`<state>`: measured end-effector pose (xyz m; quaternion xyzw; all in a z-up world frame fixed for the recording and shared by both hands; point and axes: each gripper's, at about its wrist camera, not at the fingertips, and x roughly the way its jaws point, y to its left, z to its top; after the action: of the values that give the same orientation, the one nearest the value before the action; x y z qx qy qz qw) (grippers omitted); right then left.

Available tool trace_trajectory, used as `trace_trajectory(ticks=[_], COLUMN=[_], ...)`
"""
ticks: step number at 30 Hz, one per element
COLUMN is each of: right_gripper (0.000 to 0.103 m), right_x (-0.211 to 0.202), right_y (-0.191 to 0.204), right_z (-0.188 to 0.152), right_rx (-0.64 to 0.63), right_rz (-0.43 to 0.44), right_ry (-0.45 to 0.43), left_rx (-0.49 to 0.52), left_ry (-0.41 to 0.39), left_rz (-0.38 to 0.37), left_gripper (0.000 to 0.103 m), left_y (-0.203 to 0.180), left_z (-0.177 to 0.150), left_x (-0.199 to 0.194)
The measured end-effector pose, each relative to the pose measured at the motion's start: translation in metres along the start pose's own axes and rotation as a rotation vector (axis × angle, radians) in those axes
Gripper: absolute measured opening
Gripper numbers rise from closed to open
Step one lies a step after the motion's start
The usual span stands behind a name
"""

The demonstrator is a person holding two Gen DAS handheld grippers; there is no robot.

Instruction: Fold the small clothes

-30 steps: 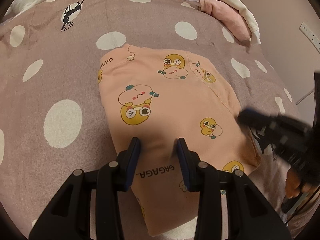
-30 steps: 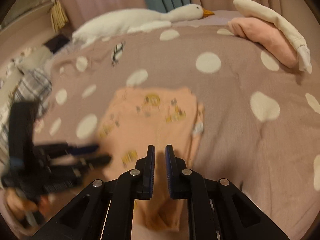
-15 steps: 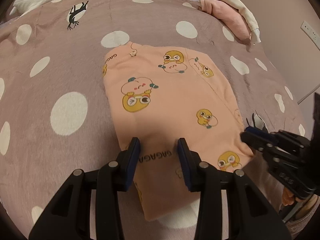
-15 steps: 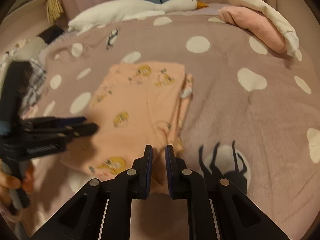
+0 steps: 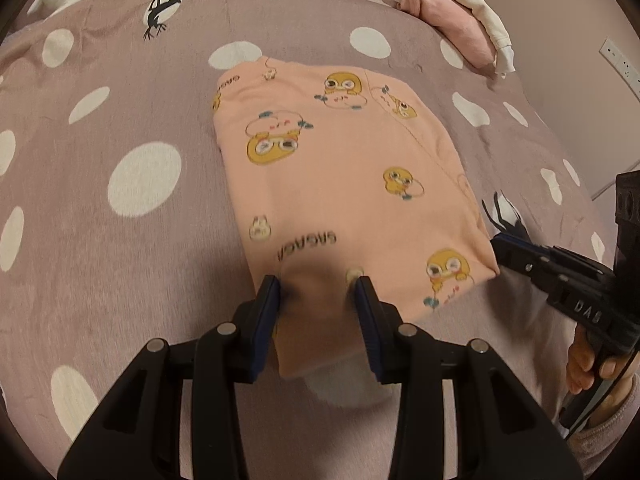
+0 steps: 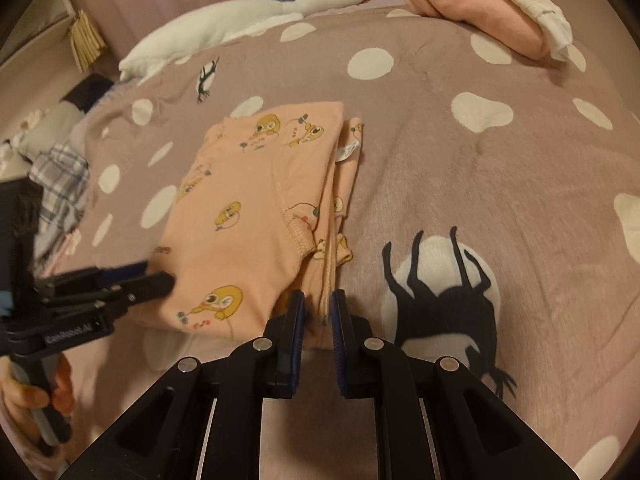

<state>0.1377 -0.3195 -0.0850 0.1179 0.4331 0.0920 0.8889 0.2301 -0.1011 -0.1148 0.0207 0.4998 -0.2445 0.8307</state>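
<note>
A folded peach garment (image 5: 348,184) printed with yellow ducks lies flat on the mauve polka-dot bedspread (image 5: 120,260). My left gripper (image 5: 315,292) is open, its fingers straddling the garment's near edge, and nothing is pinched. In the right wrist view it comes in from the left (image 6: 160,280) over the garment (image 6: 248,216). My right gripper (image 6: 318,308) is shut to a narrow slit at the garment's near right corner, where the stacked layers end. Cloth shows through the slit, but I cannot tell whether it is gripped. The left wrist view shows its tip (image 5: 498,246) at that corner.
A white goose plush (image 6: 240,20) lies along the far edge of the bed. Folded pink and cream clothes (image 6: 480,20) sit at the far right. Plaid fabric (image 6: 60,176) hangs off the left side. A hand (image 5: 588,368) grips the right gripper's handle.
Both grippers drew back toward the garment's near edge. The left now straddles that edge. The right dropped from over the cloth to the near right corner.
</note>
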Motion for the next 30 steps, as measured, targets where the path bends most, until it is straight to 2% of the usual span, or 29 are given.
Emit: trace_trajectory(ticks=[2, 3, 6, 7, 12, 16, 25, 30], right_gripper=[0.013, 0.016, 0.036, 0.042, 0.043, 0.049, 0.05, 0.05], right_x=[-0.003, -0.005, -0.009, -0.01, -0.012, -0.008, 0.021, 0.037], right_y=[-0.006, -0.009, -0.019, -0.023, -0.037, -0.046, -0.05, -0.047], right_z=[-0.001, -0.002, -0.003, -0.004, -0.007, -0.005, 0.017, 0.029], right_rx=[0.031, 0.05, 0.108, 0.133, 0.223, 0.282, 0.368, 0.38], right_rz=[0.038, 0.059, 0.106, 0.12, 0.177, 0.237, 0.342, 0.359], right_ry=[0.002, 0.003, 0.004, 0.0, -0.007, -0.002, 0.029, 0.043], left_rx=[-0.019, -0.039, -0.112, -0.141, -0.246, -0.317, -0.388, -0.418], left_ry=[0.011, 0.015, 0.011, 0.009, 0.035, 0.031, 0.005, 0.004], left_rz=[-0.025, -0.038, -0.066, -0.075, -0.135, -0.227, -0.336, -0.407], left_gripper=[0.043, 0.052, 0.071, 0.072, 0.073, 0.083, 0.083, 0.083], left_y=[0.004, 0.009, 0.022, 0.028, 0.047, 0.055, 0.058, 0.062], left_z=[-0.004, -0.005, -0.007, -0.007, -0.008, -0.006, 0.011, 0.021], left_x=[-0.004, -0.006, -0.009, -0.01, -0.004, 0.002, 0.011, 0.02])
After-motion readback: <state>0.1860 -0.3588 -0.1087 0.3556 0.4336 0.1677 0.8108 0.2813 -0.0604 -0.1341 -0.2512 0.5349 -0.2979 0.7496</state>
